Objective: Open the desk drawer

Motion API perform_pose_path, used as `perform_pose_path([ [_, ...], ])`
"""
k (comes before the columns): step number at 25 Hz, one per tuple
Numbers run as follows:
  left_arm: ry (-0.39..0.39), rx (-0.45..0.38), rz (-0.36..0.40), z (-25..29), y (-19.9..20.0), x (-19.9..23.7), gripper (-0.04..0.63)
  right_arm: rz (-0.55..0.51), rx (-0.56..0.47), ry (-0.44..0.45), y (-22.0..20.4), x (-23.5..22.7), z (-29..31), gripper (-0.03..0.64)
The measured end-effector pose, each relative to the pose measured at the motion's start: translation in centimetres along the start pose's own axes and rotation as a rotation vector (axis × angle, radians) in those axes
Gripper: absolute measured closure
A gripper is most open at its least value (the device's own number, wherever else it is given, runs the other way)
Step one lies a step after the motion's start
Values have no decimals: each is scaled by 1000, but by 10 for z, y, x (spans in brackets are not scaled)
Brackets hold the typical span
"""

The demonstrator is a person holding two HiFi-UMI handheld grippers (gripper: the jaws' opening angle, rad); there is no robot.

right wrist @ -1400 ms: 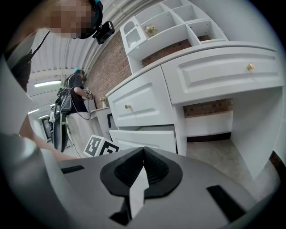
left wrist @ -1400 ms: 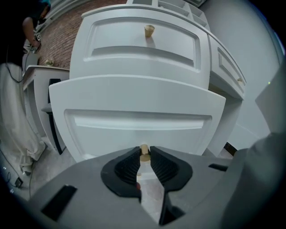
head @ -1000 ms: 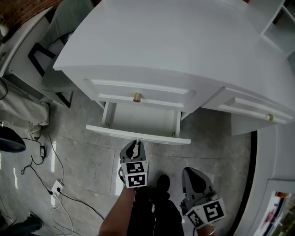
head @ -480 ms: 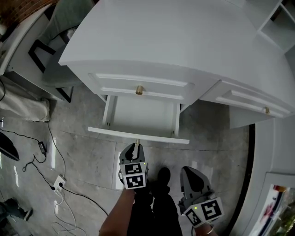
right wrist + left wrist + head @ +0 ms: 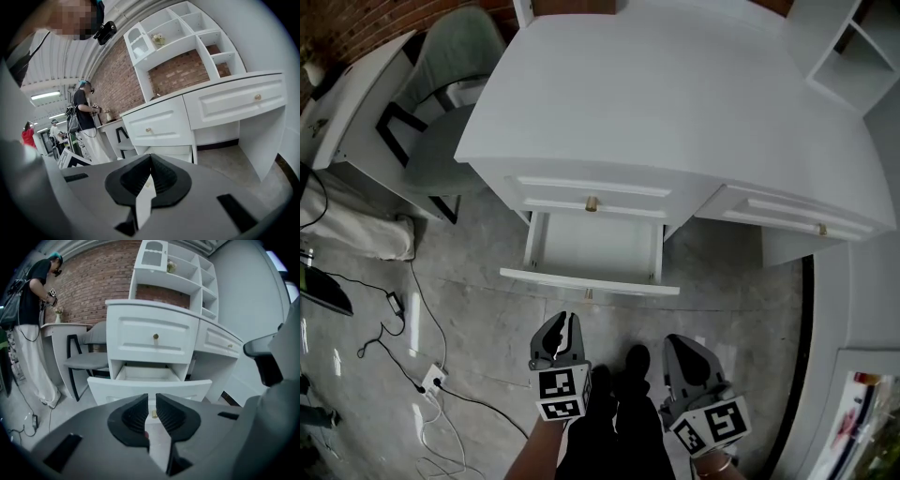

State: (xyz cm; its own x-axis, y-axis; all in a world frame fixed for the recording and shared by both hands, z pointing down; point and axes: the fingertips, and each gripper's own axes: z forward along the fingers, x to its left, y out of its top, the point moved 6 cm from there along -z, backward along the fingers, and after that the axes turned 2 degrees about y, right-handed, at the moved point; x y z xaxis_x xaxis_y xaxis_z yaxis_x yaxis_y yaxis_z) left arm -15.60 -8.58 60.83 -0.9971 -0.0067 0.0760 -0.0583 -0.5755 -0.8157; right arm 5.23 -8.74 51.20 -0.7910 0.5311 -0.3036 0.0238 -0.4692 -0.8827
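The white desk has its lower middle drawer pulled out, empty inside, with a small brass knob on its front. The upper drawer's knob sits above it, and that drawer is closed. My left gripper hangs in front of the open drawer, apart from the knob. Its jaws are closing to a narrow slit with nothing between them. In the left gripper view the knob shows beyond the gap of the left gripper. My right gripper hovers to the right, shut and empty; the right gripper view shows the right gripper with its pads together.
A grey chair stands left of the desk, at a side table. Cables and a power strip lie on the tiled floor at left. The desk's right wing has a closed drawer. A person stands by the brick wall.
Both grippers have drawn back and up from the desk. The left one has come away from the lower drawer's knob, and its jaws have narrowed. The drawer stays open.
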Motion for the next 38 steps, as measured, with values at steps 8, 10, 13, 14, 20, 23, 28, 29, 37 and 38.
perform_pose_path([
  [8,-18,-139,12,-74,67,-1,541,-11,-32,-10,43,12,-17,612],
  [10,-27,-160,22,-90,83,-3,549,-17,-45,-3,57,16,-22,612],
  [13,-36,-189,44,-112,108,-6,568,-24,-61,1,75,20,-30,612],
  [14,-38,-198,44,-119,116,-7,571,-26,-64,0,81,21,-33,612],
  [20,-52,-253,54,-153,158,-5,580,-52,-87,-15,113,34,-47,612],
  [23,-64,-276,61,-160,173,-3,580,-70,-97,-31,126,39,-50,614],
  [28,-82,-302,63,-174,196,-4,580,-77,-119,-36,145,47,-56,614],
  [29,-84,-307,65,-176,201,-4,580,-74,-123,-38,148,48,-57,614],
  [37,-102,-324,65,-196,224,-5,580,-69,-157,-46,173,64,-73,614],
  [38,-103,-326,68,-197,227,-5,580,-70,-160,-46,175,65,-75,614],
])
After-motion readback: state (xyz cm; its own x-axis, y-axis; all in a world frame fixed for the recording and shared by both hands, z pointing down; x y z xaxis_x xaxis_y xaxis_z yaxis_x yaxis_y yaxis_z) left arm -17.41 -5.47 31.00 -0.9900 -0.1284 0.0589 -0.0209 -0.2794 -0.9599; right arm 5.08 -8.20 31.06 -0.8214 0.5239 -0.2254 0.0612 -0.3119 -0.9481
